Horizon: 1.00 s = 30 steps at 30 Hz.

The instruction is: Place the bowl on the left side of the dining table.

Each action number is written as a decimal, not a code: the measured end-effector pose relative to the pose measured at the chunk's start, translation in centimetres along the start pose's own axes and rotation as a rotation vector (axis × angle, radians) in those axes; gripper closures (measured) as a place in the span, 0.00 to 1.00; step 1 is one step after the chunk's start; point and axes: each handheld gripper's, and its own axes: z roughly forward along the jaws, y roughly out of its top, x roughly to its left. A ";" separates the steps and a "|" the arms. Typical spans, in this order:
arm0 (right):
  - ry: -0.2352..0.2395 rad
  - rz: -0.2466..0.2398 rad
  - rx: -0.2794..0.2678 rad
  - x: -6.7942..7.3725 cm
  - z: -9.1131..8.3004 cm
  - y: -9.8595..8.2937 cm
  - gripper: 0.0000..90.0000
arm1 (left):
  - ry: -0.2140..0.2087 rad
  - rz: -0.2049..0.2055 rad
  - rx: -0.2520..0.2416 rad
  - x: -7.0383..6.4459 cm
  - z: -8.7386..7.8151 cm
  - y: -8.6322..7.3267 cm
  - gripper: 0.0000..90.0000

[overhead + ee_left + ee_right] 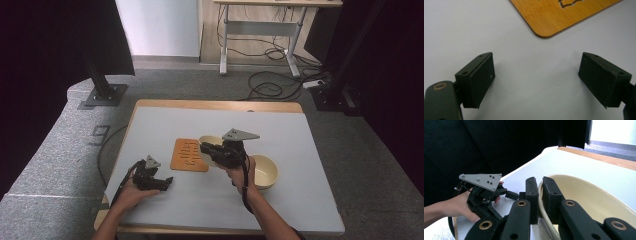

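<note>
Our right gripper pinches the cream bowl by its rim, beside the bamboo trivet; our left gripper rests gaping, empty, nearer the trivet's corner.

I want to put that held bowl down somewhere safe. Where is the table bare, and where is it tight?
Bare: the grey table top behind the orange bamboo mat, its right side beyond the second cream bowl, and the near edge between the forearms. Crowded: the middle, where the mat, the held cream bowl, the right gripper and the second bowl sit close together. The left gripper takes the near-left corner.
</note>
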 end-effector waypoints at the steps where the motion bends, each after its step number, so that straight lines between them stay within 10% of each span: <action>1: 0.000 0.000 0.000 0.0 0.0 0.0 0.92 | 0.000 0.000 0.000 0.0 0.0 0.0 0.15; 30: 0.017 0.000 0.024 0.1 2.8 0.2 0.92 | -0.001 -0.001 -0.002 0.0 0.0 0.0 0.15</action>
